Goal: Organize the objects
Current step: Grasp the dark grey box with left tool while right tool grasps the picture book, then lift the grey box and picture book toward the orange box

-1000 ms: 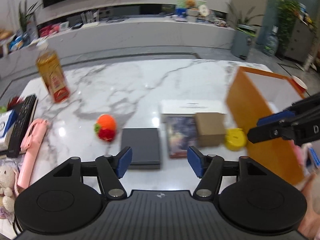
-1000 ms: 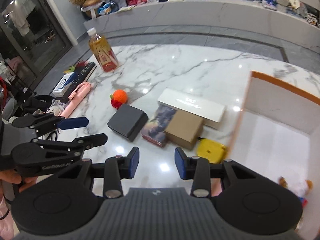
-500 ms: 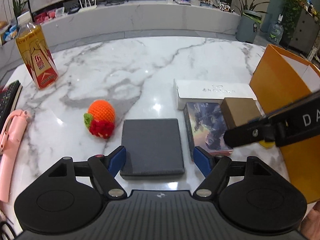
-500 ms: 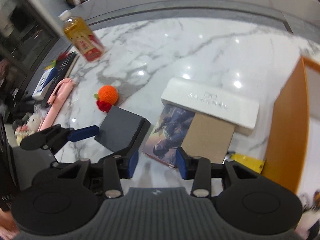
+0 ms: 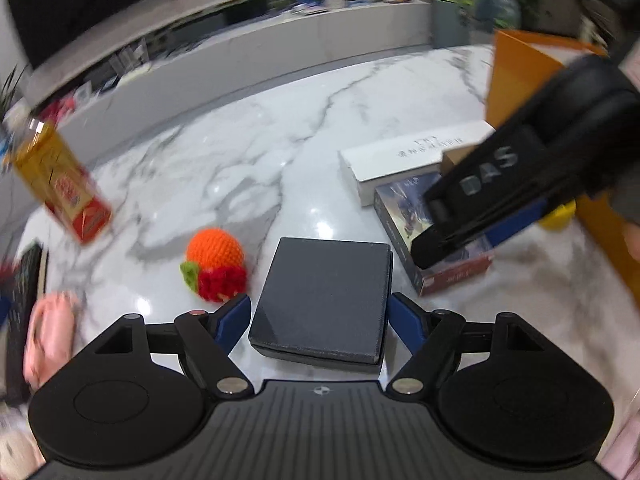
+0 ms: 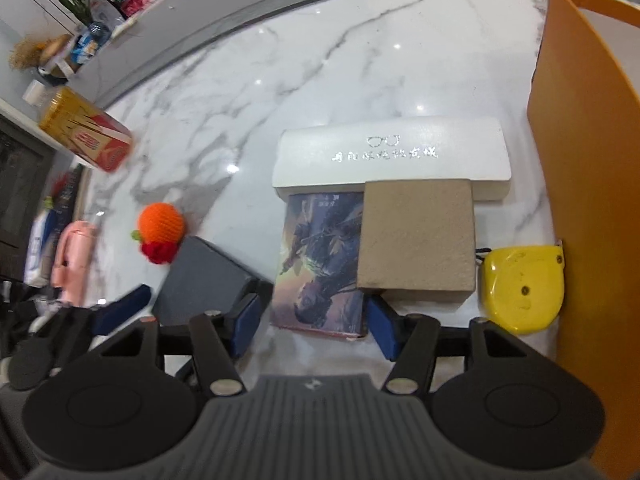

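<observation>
Presently my left jaws [image 5: 319, 316] stand spread, one pad either side of the near end of the dark grey box [image 5: 324, 300], neither pad yet pressing it as far as I can tell. My right jaws [image 6: 311, 316] are likewise spread, straddling the near edge of the illustrated book [image 6: 320, 260], holding nothing.

Risk, as I judge it: the grey box lies slightly askew between my left pads, so closing now could twist it rather than seat it. Just left of it sits the crocheted orange toy [image 5: 216, 260], close enough that my left pad may nudge it. On the right, the brown carton [image 6: 416, 236] lies touching the book's right side and may overlap it; lifting the book could tip or drag the carton. My right unit also crosses low over the book in the left view, so the two tools could foul each other.

Farther out, the white glasses case [image 6: 392, 156] lies across the far ends of book and carton. The yellow tape measure [image 6: 520, 284] rests against the orange bin [image 6: 568, 160], which walls off the right side. The marble worktop [image 6: 320, 60] beyond the case is open; the tea bottle [image 6: 84, 136] stands well apart at far left.
</observation>
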{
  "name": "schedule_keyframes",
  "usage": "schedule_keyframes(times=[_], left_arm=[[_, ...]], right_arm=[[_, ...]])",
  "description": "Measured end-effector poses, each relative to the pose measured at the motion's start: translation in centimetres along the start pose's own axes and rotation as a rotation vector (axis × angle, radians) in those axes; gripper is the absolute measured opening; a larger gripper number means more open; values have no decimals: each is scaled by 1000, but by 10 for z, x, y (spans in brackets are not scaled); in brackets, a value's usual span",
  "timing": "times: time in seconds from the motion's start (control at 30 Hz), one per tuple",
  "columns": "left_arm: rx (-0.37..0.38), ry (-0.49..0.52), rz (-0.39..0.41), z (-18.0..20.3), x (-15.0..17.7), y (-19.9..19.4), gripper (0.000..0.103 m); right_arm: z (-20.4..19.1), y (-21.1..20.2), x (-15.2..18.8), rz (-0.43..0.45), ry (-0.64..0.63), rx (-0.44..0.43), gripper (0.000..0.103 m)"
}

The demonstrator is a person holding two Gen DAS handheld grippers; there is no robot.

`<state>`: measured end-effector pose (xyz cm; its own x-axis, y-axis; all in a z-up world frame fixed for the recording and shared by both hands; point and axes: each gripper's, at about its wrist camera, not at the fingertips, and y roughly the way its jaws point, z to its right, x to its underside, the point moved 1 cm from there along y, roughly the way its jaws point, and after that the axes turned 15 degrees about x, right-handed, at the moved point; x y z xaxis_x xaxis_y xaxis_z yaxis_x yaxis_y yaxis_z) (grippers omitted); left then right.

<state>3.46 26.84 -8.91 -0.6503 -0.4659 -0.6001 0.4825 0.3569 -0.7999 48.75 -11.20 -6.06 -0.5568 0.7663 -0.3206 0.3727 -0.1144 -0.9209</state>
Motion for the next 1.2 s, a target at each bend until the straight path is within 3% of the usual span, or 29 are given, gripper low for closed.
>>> schedule_keyframes(times=[0.13, 0.3, 0.37, 0.4, 0.53, 0.8, 1.03, 1.2], left_arm=[[44, 76, -26, -3, -1, 7, 90], [82, 86, -49, -12, -1, 17, 91], [88, 62, -48, -14, -1, 17, 89], [88, 51, -45, -14, 0, 16, 89], [59, 13, -55, -8, 5, 10, 89], [-55, -221, -99, 17, 32, -18, 88], [-29, -470, -117, 27, 49, -42, 90], [-25, -506, -118, 29, 56, -41, 90]], right_arm=[[-9, 6, 1, 3, -23, 34, 65], [-14, 12, 1, 11, -40, 52, 70], [-16, 12, 2, 17, -64, 61, 69], [-16, 12, 3, 20, -73, 70, 63], [-13, 9, 9, 9, -135, 55, 62], [10, -10, 54, -37, -239, 19, 62], [32, -29, 100, -58, -340, 15, 62], [37, -32, 111, -28, -372, 21, 68]])
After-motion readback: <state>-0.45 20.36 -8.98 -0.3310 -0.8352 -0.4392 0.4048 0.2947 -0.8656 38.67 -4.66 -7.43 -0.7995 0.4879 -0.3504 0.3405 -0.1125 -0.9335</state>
